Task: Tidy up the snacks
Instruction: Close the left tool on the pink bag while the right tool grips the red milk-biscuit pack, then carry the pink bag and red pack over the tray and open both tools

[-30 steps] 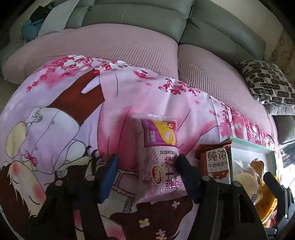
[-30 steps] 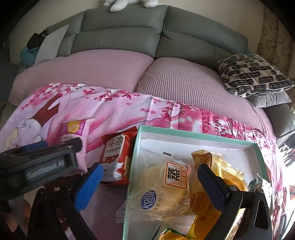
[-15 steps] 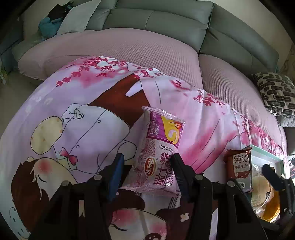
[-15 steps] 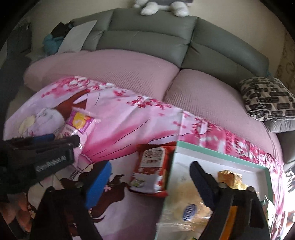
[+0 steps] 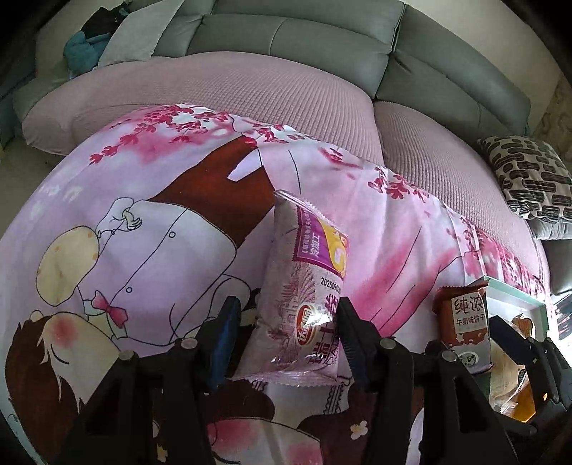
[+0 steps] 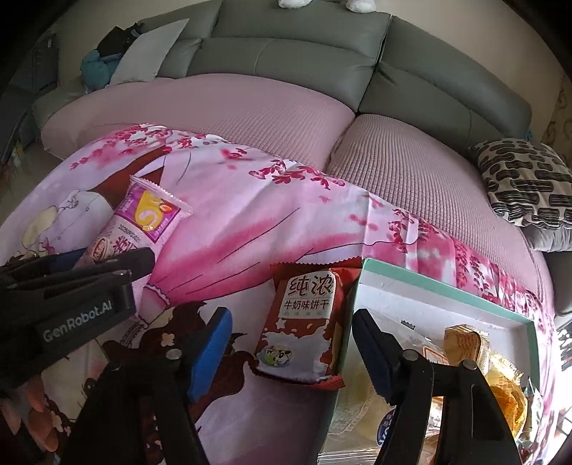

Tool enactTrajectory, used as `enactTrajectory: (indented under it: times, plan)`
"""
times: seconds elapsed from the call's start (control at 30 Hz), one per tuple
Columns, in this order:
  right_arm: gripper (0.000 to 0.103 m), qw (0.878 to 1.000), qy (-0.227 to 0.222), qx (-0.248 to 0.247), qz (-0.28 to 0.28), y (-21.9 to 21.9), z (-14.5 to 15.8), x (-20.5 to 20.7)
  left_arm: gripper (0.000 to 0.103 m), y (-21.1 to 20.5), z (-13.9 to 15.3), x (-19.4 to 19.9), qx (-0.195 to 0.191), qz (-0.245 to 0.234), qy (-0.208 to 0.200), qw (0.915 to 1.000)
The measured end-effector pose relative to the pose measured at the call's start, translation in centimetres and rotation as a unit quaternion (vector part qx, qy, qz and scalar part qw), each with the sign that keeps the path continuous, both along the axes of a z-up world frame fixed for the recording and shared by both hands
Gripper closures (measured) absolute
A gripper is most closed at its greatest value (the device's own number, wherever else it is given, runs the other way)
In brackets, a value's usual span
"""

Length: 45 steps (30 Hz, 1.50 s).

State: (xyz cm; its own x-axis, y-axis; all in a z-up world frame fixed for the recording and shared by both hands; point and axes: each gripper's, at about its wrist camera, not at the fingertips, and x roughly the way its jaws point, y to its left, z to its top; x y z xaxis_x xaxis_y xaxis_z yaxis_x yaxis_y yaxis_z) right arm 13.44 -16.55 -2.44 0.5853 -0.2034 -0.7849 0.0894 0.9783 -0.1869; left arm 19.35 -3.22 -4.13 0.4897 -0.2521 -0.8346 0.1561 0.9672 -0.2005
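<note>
The purple snack packet (image 5: 304,304) is being clamped between the jaws of the left gripper (image 5: 286,332) above the cartoon-printed cloth (image 5: 161,221). The red milk biscuit packet (image 6: 304,322), lying against the teal-rimmed box (image 6: 447,286), is being straddled by the closing, untouching jaws of the right gripper (image 6: 291,348).

This is a home living room. A large grey sofa (image 6: 286,53) with pink quilted seat covers (image 6: 221,103) fills the far side, a black-and-white patterned cushion (image 6: 525,182) lying at its right end. A pink cartoon-print cloth (image 5: 161,232) is spread in front, and a plush toy's white feet (image 6: 325,3) show on the sofa's top edge.
</note>
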Motion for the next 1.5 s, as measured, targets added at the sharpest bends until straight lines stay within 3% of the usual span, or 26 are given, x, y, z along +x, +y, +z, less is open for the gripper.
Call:
enactTrajectory:
  times: [0.23, 0.37, 0.7, 0.73, 0.8, 1.0, 1.23, 1.4, 1.5]
  plan:
    - [0.031, 1.000, -0.027, -0.007, 0.013, 0.5, 0.9, -0.7, 0.046, 0.3, 0.0, -0.1, -0.013, 0.000, -0.007, 0.9999]
    - [0.031, 0.999, -0.010, -0.031, 0.018, 1.3, 0.2, -0.2, 0.046, 0.6, -0.1, -0.1, -0.024, -0.001, -0.007, 0.9997]
    - [0.033, 0.999, 0.028, -0.034, 0.022, 1.4, -0.9, 0.8, 0.046, 0.3, -0.3, -0.1, -0.019, -0.007, -0.014, 0.9997]
    - [0.035, 0.999, 0.034, -0.036, 0.022, 1.4, -1.2, 1.0, 0.046, 0.2, -0.3, -0.1, -0.014, -0.009, -0.016, 0.9997]
    - [0.051, 0.998, 0.044, -0.050, 0.017, 1.4, -1.5, 1.3, 0.047, 0.0, -0.2, -0.2, -0.008, -0.010, -0.019, 0.9997]
    - [0.061, 0.998, 0.044, -0.033, 0.015, 0.9, -1.4, 0.9, 0.064, 0.7, -0.1, -0.3, -0.023, -0.011, -0.023, 0.9994]
    - [0.061, 0.999, -0.013, 0.040, -0.004, 0.5, 1.3, -2.4, 0.066, 1.0, 1.3, -1.6, -0.031, -0.014, -0.021, 0.9992]
    - [0.061, 0.994, -0.060, 0.082, -0.035, -0.6, 4.2, -6.5, 0.066, 0.7, 4.1, -4.1, -0.043, -0.021, -0.029, 0.9984]
    - [0.061, 0.992, -0.083, 0.084, -0.054, -1.7, 5.9, -9.2, 0.066, -1.0, 6.0, -6.8, -0.061, -0.048, -0.043, 0.9960]
